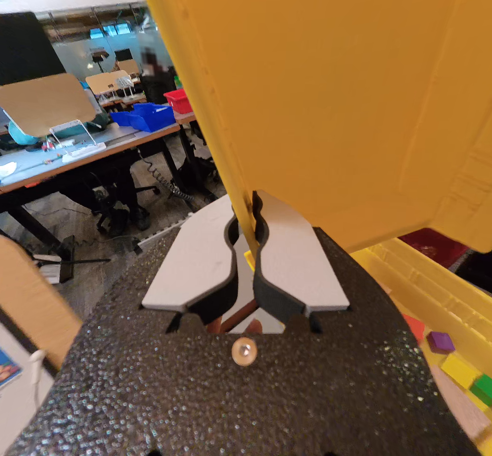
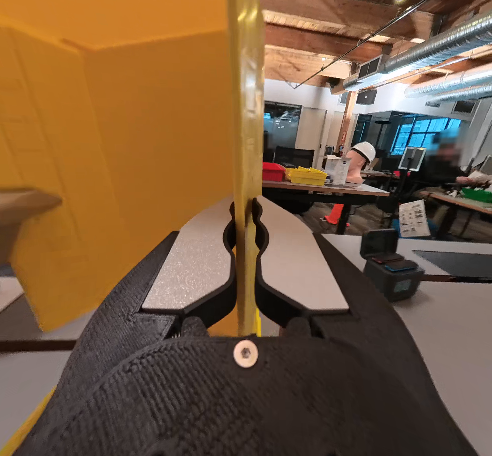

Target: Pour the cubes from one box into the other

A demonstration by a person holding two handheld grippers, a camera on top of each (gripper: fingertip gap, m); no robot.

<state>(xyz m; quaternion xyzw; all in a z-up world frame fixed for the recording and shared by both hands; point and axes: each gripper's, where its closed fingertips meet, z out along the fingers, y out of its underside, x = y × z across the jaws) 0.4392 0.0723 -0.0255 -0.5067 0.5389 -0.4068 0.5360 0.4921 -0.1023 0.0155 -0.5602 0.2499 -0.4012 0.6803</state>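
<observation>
A yellow box (image 1: 332, 84) is lifted and tipped steeply, its inside facing both cameras; it shows no cubes inside. My left gripper (image 1: 249, 219) is shut on its left side wall. My right gripper (image 2: 245, 219) is shut on its right side wall (image 2: 246, 97); the box's inside (image 2: 133, 123) fills the left of that view. Below it in the left wrist view lies a second yellow box (image 1: 426, 291) holding cubes: a purple cube (image 1: 440, 342), a yellow cube (image 1: 459, 370), a green cube (image 1: 483, 387) and an orange cube (image 1: 414, 327).
A grey tabletop (image 2: 439, 342) lies under my right gripper with a small dark case (image 2: 391, 267) and a black mat (image 2: 458, 262) on it. Other desks with blue bins (image 1: 149, 117), a red bin (image 1: 179, 101) and yellow bins (image 2: 306, 175) stand farther off.
</observation>
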